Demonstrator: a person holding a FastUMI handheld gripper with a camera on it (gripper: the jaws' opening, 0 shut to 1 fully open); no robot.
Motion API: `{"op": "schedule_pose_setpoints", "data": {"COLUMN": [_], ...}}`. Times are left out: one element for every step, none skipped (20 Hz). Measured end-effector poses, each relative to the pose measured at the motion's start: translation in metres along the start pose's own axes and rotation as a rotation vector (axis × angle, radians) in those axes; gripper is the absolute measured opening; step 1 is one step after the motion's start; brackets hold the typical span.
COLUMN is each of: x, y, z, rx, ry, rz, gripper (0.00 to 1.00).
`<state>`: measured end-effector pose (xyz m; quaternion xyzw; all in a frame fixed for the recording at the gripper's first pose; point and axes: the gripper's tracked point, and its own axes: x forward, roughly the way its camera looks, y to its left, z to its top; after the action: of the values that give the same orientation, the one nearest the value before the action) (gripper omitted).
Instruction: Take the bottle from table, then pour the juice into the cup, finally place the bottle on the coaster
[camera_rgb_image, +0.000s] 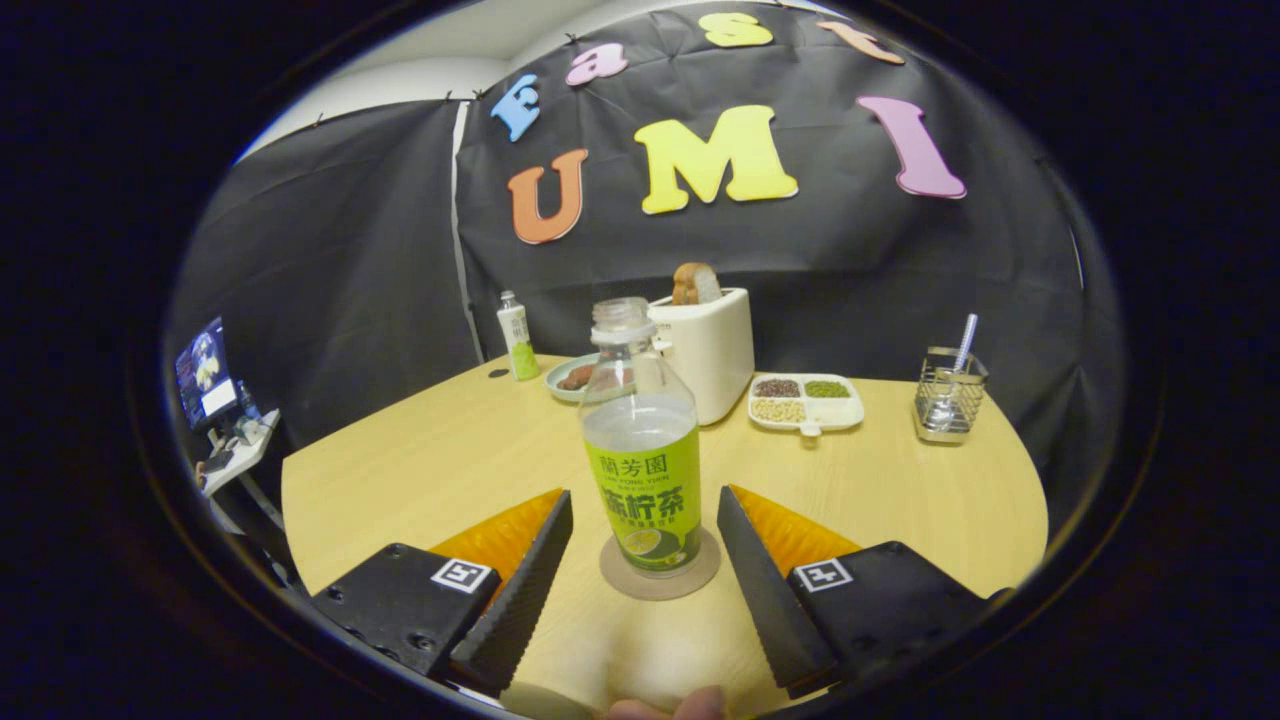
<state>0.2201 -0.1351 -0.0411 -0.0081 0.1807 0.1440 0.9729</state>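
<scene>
Standing uncapped on the coaster (660, 578) at lower centre, the bottle (642, 450) (thin plastic, part full, probably light) suits a label-height grip; gripper (645, 545) open, fingers clear.

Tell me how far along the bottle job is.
Looks nearly finished: the bottle, uncapped, stands upright on the coaster. The gripper is open, its fingers either side of the bottle, apart from it. I see no cup, so I cannot confirm the pouring. What is left: drawing the gripper back.
</scene>
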Motion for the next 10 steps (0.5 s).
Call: {"op": "schedule_pose_setpoints", "data": {"x": [-0.013, -0.030, -0.044, -0.059, -0.074, -0.090, -0.103, -0.118, -0.133, -0.146], "y": [0.003, 0.005, 0.007, 0.011, 0.017, 0.022, 0.025, 0.030, 0.039, 0.045], "z": [0.007, 0.014, 0.021, 0.028, 0.034, 0.038, 0.042, 0.045, 0.049, 0.050], "rx": [0.002, 0.005, 0.006, 0.006, 0.007, 0.005, 0.001, -0.001, 0.001, 0.003], "ry": [-0.022, -0.049, -0.075, -0.102, -0.133, -0.160, -0.188, -0.217, -0.260, -0.292], "rz": [-0.018, -0.042, -0.062, -0.086, -0.104, -0.135, -0.159, -0.191, -0.218, -0.246], "gripper": [0.95, 0.95, 0.95, 0.96, 0.98, 1.00, 1.00, 1.00, 1.00, 1.00]}}
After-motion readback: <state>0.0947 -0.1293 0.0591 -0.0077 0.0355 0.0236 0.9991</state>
